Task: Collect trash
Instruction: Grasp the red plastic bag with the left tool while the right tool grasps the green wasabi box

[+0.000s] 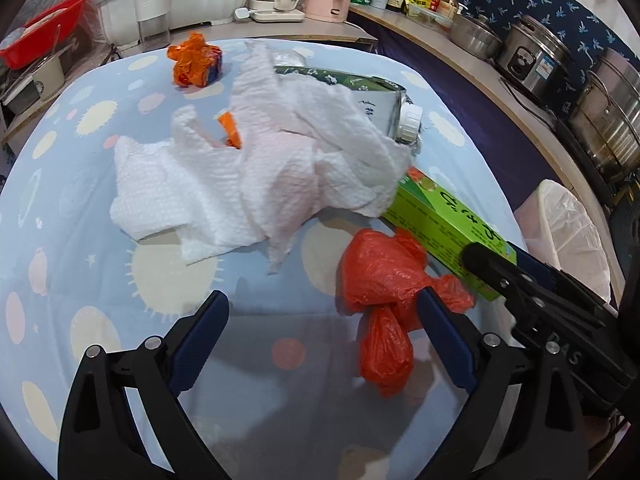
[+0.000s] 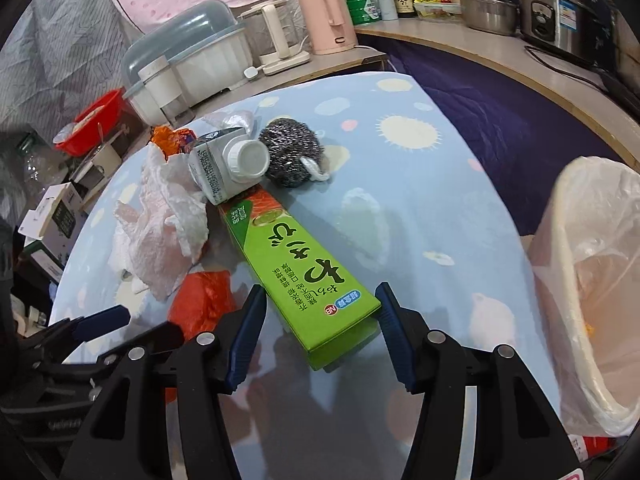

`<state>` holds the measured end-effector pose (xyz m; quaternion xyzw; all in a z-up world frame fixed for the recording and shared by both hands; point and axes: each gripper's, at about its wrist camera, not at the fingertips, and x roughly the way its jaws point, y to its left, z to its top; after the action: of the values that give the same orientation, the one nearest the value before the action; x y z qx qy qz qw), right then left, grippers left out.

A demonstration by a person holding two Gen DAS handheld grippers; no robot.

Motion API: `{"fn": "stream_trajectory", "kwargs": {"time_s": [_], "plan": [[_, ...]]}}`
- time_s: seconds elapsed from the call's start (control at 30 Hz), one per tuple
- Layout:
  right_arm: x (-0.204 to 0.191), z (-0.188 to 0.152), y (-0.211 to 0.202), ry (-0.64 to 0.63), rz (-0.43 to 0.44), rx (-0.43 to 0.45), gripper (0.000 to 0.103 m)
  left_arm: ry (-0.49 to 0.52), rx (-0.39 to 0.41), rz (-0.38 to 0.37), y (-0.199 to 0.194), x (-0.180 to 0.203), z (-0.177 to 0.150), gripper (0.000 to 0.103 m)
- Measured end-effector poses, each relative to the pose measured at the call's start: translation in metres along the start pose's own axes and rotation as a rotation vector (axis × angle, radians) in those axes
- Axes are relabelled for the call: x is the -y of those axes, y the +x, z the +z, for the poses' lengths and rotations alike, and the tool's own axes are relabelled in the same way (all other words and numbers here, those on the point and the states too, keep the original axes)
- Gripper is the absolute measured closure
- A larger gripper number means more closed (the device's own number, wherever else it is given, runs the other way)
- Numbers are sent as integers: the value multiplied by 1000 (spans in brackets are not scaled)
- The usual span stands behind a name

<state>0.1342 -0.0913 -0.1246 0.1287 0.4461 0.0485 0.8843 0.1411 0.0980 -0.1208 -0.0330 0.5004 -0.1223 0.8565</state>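
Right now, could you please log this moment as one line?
left gripper: open, near red bag | right gripper: open, straddling green box | bin: alongside

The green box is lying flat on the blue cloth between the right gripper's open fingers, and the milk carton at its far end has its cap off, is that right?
Not quite: the milk carton has its white cap on, as the right wrist view shows. The green box does lie flat on the blue cloth between the right gripper's open fingers.
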Motion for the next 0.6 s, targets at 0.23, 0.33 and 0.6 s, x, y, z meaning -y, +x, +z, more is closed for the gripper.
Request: {"fn": "stream_trajectory", "kwargs": {"time_s": [0.23, 0.33, 0.6], "plan": [[19, -22, -23, 10, -23, -10, 50, 34, -4, -13, 4, 20, -3, 12], [24, -31, -33, 14, -27, -10, 50, 34, -1, -21, 7, 26, -1, 12], [34, -56, -46, 30, -58, -41, 51, 52, -18, -34, 30, 38, 1, 30]]}}
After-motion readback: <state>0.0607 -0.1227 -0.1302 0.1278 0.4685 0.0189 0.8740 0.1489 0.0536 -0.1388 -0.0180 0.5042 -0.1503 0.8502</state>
